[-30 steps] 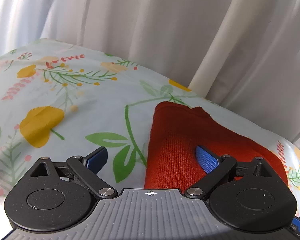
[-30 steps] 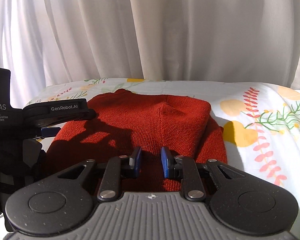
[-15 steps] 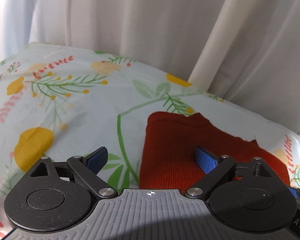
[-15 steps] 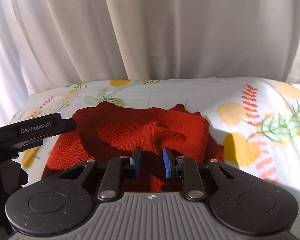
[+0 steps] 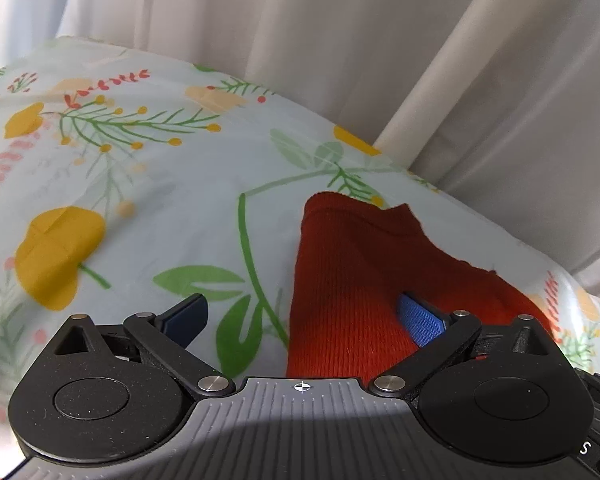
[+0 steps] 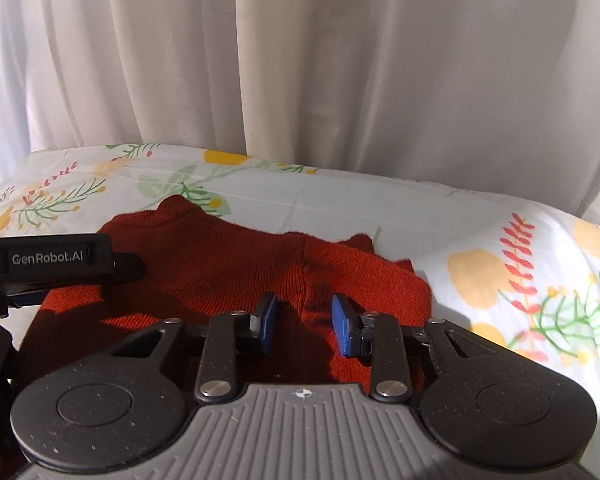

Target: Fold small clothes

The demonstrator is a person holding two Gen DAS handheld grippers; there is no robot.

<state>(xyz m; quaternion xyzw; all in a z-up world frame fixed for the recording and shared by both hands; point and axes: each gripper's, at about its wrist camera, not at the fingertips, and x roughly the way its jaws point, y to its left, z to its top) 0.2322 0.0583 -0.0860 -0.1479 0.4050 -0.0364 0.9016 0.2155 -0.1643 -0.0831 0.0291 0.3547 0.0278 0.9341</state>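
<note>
A rust-red knitted garment (image 6: 228,264) lies folded on a floral sheet (image 6: 340,204). In the left wrist view the garment (image 5: 352,280) fills the lower middle and right. My left gripper (image 5: 300,318) is open wide and empty, its right pad over the garment's left part and its left pad over the sheet. My right gripper (image 6: 305,320) is open with a moderate gap, low over the garment's near edge, and holds nothing. The left gripper's black body (image 6: 48,260) shows at the left of the right wrist view.
The floral sheet (image 5: 120,184) covers the whole surface. White curtains (image 6: 300,60) hang close behind its far edge. Bare sheet lies to the left of the garment and to its right (image 6: 520,264).
My right gripper's jaws have opened wider, from a narrow gap to a moderate one, and it has pulled back a little. My left gripper stayed open and shifted slightly.
</note>
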